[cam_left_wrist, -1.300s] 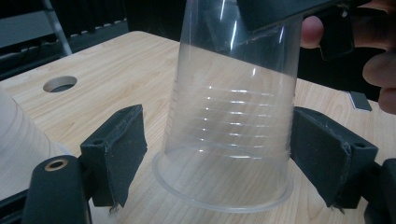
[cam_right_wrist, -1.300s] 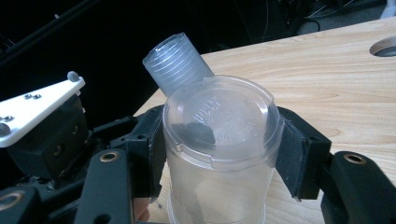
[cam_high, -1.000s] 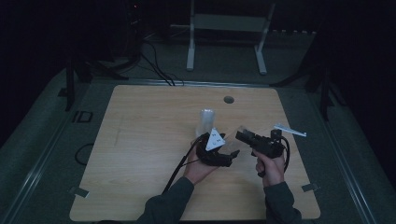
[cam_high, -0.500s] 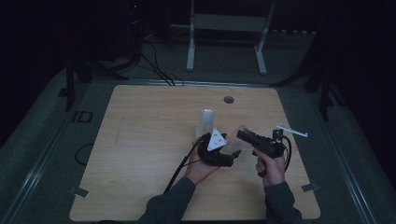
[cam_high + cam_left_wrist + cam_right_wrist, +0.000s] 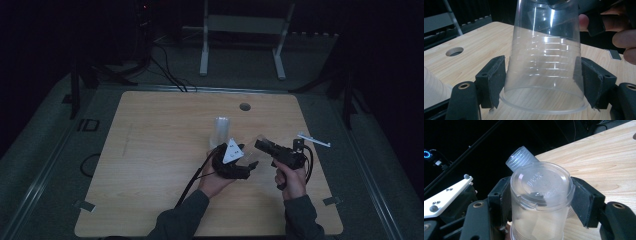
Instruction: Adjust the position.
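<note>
Care matters here: left gripper (image 5: 541,82) pinches the inverted clear plastic cup (image 5: 546,55) near its rim while right gripper (image 5: 541,202), jaws just opening, brackets its base loosely (don't crush it).

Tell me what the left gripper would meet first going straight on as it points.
The upturned clear cup, already between the jaws of the left gripper, which have just been closing. Beyond it, probably the right hand; depth is unclear.
</note>
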